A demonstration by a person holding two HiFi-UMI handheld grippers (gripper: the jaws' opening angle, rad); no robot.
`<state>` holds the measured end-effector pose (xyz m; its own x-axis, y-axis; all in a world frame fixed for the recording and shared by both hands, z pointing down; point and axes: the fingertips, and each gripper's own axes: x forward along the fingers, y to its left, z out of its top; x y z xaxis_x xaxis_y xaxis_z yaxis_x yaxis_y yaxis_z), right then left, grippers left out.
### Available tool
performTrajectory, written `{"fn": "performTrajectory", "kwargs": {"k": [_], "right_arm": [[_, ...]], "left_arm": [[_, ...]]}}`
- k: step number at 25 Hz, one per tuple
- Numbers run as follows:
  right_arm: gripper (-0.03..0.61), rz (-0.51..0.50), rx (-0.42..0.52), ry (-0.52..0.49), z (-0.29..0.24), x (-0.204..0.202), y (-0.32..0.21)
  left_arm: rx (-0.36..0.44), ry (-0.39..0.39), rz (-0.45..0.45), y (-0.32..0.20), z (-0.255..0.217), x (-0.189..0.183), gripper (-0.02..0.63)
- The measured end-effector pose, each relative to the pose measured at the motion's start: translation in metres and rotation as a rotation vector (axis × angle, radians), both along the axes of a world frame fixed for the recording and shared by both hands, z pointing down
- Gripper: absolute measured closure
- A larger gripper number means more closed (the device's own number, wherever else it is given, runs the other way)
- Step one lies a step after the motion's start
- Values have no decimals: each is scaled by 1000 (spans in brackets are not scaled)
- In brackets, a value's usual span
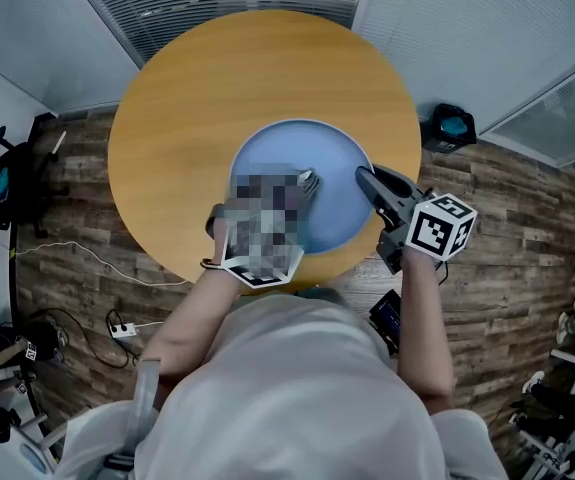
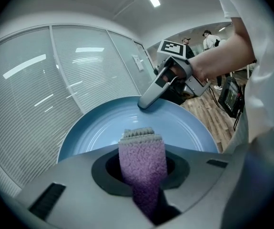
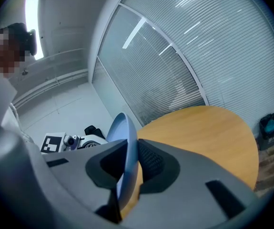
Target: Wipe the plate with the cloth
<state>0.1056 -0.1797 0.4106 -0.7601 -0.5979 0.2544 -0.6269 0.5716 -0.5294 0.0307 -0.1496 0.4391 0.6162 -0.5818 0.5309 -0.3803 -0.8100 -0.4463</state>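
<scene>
L gripper [image 1: 305, 182]: jaws clenched on folded purple cloth [image 2: 142, 159]. Cloth end sits over inner face of blue plate [image 1: 292, 148], roughly mid-plate; contact w/ surface can't be told.

R gripper [image 1: 367, 178]: jaws pinching plate rim on its right side; rim runs edge-on betw. the pads in R gripper view.

Plate on round wooden table [image 1: 197, 88], near the person's edge.

Surroundings: dark bin [image 1: 451, 126] on plank floor right of table, office chair [image 1: 7, 178] left, white cable [image 1: 77, 258] + power strip [image 1: 124, 330] on floor.

Obstruction: in L gripper view, R gripper body and forearm block the area past plate's far rim; ppl [image 2: 208, 35] stand in bkgd.
</scene>
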Motion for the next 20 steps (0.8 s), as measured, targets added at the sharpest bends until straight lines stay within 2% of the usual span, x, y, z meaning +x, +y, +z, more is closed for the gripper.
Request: {"fn": "performTrajectory", "kwargs": {"k": [6,11,20], "right_arm": [[520,26,20,-5,-4,8,1],[517,34,14,-36,-3,4,-8],[517,43,16,-50,-10,12,-2]], "left_arm": [[-25,-6,-43,-1,4,-11,538],[-77,44,-64,-10,5,-23,537],[-103,118,-54,2,-4,3,537]]}}
